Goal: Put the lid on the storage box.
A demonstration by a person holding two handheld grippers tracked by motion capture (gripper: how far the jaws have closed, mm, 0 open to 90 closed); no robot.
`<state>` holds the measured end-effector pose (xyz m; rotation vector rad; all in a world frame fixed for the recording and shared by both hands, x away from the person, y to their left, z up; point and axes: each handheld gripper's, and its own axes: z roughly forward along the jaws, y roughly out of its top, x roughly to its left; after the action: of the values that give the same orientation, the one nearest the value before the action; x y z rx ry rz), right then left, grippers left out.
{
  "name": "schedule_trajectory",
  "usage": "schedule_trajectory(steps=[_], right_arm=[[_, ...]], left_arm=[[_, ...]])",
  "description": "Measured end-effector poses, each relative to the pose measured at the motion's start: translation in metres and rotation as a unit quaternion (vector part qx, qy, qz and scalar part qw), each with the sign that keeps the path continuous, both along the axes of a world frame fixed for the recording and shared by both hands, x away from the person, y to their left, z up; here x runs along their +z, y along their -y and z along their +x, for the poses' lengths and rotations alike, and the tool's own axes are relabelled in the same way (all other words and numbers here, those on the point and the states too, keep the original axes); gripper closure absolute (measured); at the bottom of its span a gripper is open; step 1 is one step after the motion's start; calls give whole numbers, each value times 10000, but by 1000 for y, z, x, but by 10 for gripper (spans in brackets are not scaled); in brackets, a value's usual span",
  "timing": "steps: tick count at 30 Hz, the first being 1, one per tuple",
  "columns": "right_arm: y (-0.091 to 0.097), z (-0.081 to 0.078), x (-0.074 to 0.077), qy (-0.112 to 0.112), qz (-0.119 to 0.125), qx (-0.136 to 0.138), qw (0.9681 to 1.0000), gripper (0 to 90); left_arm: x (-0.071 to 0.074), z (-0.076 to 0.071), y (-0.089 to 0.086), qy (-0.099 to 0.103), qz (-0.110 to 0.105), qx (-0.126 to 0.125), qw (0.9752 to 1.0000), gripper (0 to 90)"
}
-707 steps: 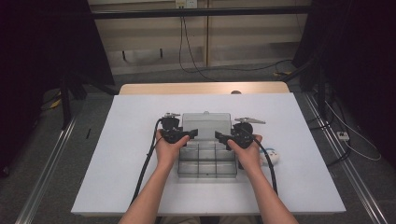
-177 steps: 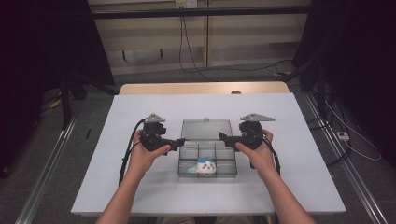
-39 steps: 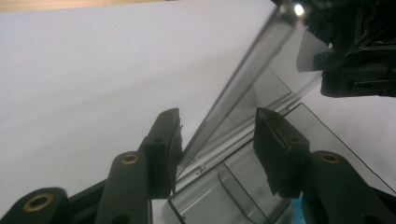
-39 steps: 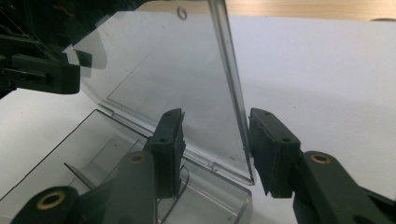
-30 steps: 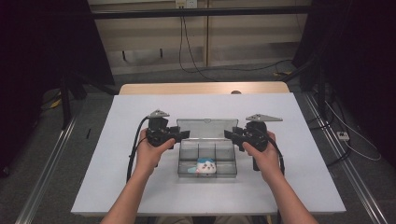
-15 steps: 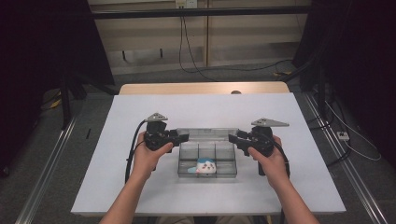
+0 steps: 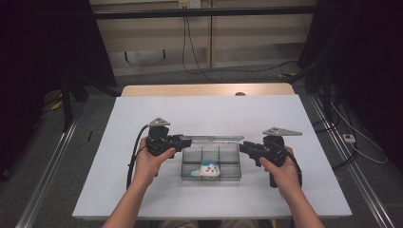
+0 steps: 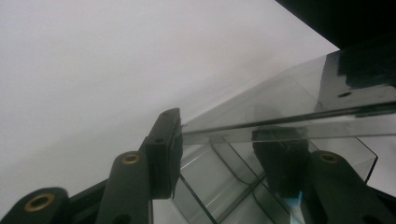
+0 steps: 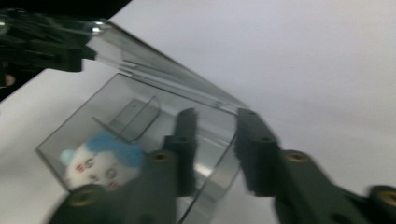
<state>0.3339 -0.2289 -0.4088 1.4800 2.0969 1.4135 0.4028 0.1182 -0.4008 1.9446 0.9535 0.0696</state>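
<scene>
A clear compartment box [image 7: 209,179] sits mid-table with a small blue and white toy [image 7: 208,168] in a front compartment. Its hinged lid [image 7: 209,138] stands raised along the back edge. My left gripper [image 7: 187,140] is at the lid's left end. In the left gripper view the lid [image 8: 303,126] lies across the open jaws of that gripper [image 8: 222,128], its corner against one jaw's tip. My right gripper [image 7: 242,147] is at the box's right side. Its jaws have just been closing, and my right gripper [image 9: 217,116] straddles the box's corner wall [image 9: 224,154], beside the toy [image 9: 102,161].
The white table [image 7: 95,190] has bare surface on all sides of the box. A wooden strip [image 7: 204,89] runs along its far edge. Cables [image 7: 237,70] lie on the floor beyond, and metal rails [image 7: 43,180] flank the table.
The lid has swung up from lying back; it now shows as a thin strip. My right hand has slid rightward to the box's right wall. The left hand has hardly moved.
</scene>
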Motion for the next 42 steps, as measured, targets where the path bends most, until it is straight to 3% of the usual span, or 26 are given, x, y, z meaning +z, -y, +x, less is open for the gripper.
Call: schedule_trajectory(steps=[6, 17, 22, 30, 42], right_arm=[[-5, 2, 4, 121, 167, 171, 9996, 894], [-7, -1, 2, 245, 213, 345, 9989, 900], [-6, -2, -2, 260, 224, 348, 9988, 900], [-8, -8, -8, 301, 142, 420, 9986, 900], [-7, -15, -14, 324, 35, 473, 9983, 897]], left_arm=[[0, -3, 0, 0, 33, -24, 10000, 522], [3, -17, -7, -138, 145, -35, 9998, 513], [3, -24, -11, -179, 82, -147, 9997, 576], [0, -34, -8, -95, -68, -545, 9984, 806], [-6, -42, -10, -74, -44, -692, 9976, 875]])
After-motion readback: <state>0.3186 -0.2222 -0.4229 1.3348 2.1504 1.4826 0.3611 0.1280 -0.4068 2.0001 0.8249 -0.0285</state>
